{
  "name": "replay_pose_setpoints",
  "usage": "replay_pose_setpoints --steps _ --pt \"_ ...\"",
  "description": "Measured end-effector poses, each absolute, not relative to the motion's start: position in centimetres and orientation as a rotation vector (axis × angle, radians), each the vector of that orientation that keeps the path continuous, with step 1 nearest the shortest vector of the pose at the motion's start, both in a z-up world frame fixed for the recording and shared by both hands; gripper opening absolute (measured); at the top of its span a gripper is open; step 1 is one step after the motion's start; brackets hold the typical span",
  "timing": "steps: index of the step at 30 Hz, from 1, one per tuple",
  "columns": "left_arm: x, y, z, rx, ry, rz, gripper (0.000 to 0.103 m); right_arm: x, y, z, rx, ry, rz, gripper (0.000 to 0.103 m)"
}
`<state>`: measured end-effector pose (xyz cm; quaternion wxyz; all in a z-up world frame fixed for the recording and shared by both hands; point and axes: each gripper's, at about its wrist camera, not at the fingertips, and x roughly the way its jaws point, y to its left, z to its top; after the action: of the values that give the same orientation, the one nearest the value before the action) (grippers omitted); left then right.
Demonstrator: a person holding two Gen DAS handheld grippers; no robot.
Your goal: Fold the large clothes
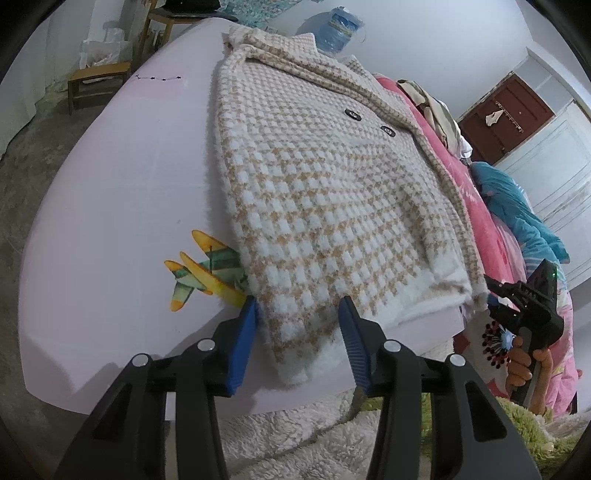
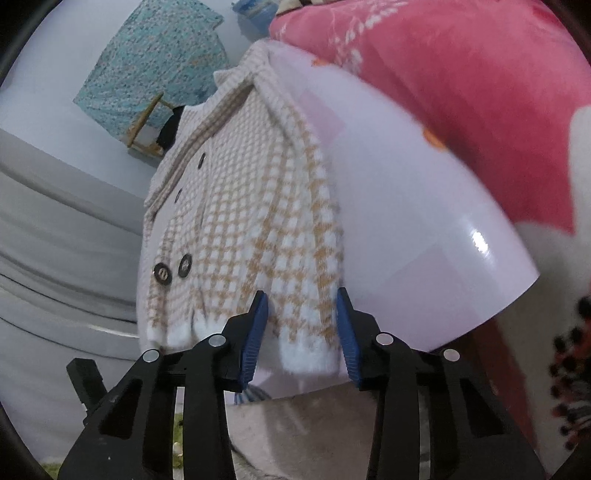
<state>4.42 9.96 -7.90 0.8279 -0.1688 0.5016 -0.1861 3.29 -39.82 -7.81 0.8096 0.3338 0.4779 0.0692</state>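
Observation:
A fuzzy white-and-tan houndstooth jacket [image 1: 325, 192] with dark buttons lies spread on a pale pink table [image 1: 110, 184], its white hem hanging over the near edge. My left gripper [image 1: 299, 314] is open, its blue pads either side of a hanging hem corner without closing on it. The right gripper shows in the left wrist view [image 1: 524, 299] at the jacket's right hem corner, held by a hand. In the right wrist view the jacket [image 2: 251, 221] lies on the table [image 2: 406, 221]; my right gripper [image 2: 301, 310] is open, straddling the white hem edge.
An airplane sticker [image 1: 203, 269] is on the table left of the hem. A pink blanket [image 1: 495, 229] with piled clothes lies right of the table. A water jug [image 1: 340, 29] and wooden stools [image 1: 99, 77] stand beyond. A shaggy white rug [image 1: 295, 435] lies below.

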Motion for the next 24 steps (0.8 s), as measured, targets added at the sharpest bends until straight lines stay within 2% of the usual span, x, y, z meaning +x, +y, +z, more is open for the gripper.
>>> replay_pose_setpoints --steps 7,10,21,22,23,24 --pt "4.3 9.8 -7.8 -0.361 1.06 -0.391 0.044 1.5 -42.1 -7.6 0.824 0.977 0.12 0.036" --pt "4.3 9.7 -7.8 -0.352 1.063 -0.39 0.044 1.2 -42.8 -7.8 0.85 0.992 0.105 0.033" --pt "4.3 8.7 -7.6 -0.282 1.071 -0.365 0.044 3.2 -38.6 -8.2 0.69 1.074 0.121 0.032" --pt "4.2 8.6 -7.6 -0.276 1.07 -0.36 0.044 3.4 -38.3 -8.1 0.678 1.073 0.116 0.028" --pt "4.2 8.4 -7.6 -0.266 1.07 -0.353 0.044 3.5 -38.0 -7.8 0.656 1.071 0.104 0.016" --pt "4.1 8.3 -7.6 -0.258 1.066 -0.346 0.044 3.5 -37.7 -7.5 0.618 1.073 0.081 0.012"
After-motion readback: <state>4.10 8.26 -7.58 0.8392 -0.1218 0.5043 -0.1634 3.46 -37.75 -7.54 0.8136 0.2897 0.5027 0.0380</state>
